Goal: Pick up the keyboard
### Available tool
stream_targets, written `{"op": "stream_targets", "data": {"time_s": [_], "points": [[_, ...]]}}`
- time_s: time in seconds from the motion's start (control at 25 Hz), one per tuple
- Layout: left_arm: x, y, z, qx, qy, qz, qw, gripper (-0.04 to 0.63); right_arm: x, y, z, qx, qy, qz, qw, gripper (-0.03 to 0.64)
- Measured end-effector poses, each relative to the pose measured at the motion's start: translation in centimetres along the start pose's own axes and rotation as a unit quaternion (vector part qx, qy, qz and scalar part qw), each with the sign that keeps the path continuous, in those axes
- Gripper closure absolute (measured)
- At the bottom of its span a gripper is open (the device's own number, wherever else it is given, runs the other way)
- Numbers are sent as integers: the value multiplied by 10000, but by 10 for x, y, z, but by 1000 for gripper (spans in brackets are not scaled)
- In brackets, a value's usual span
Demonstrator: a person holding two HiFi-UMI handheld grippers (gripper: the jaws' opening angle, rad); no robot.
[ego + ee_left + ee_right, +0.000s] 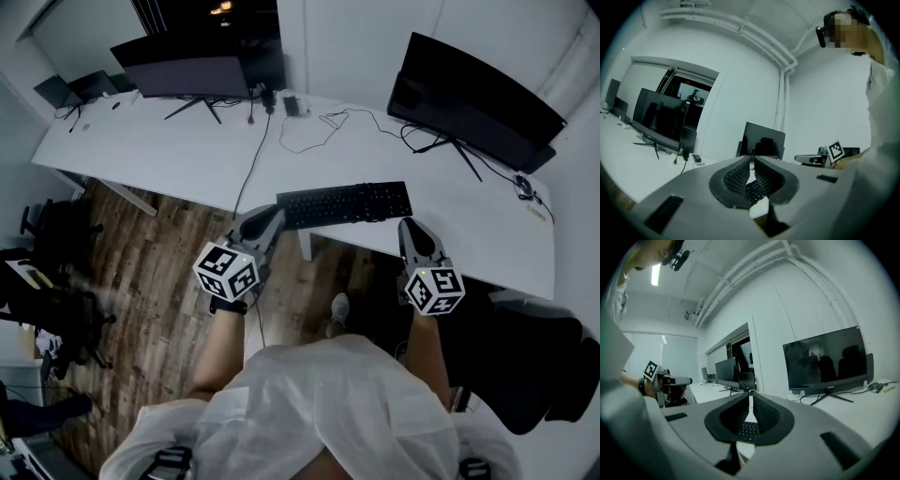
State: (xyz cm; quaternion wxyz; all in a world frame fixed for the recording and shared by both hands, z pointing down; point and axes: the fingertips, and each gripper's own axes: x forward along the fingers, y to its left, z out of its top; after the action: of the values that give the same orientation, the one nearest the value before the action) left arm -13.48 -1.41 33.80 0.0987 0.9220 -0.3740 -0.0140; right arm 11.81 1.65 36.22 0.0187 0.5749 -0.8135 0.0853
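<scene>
A black keyboard lies on the white desk close to its front edge. My left gripper is at the keyboard's left end, level, jaws shut and empty. My right gripper is just off the keyboard's right end, also shut on nothing. In the left gripper view the closed left gripper shows keyboard keys below it, with the right gripper off to the right. In the right gripper view the shut right gripper points over the keyboard, and the left gripper shows at the left.
Two dark monitors stand at the back of the desk, with loose cables and a power brick between them. A black chair stands at the right. Wood floor lies below the desk edge.
</scene>
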Motion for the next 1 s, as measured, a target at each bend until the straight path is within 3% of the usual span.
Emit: {"op": "stream_targets", "data": {"time_s": [0.56, 1.0], "points": [[110, 36, -7, 57, 235, 366, 9990, 568, 82, -91, 0, 59, 366, 317, 9988, 565], [148, 58, -68, -86, 873, 874, 9923, 568, 122, -138, -52, 186, 1079, 577, 9923, 535]]}}
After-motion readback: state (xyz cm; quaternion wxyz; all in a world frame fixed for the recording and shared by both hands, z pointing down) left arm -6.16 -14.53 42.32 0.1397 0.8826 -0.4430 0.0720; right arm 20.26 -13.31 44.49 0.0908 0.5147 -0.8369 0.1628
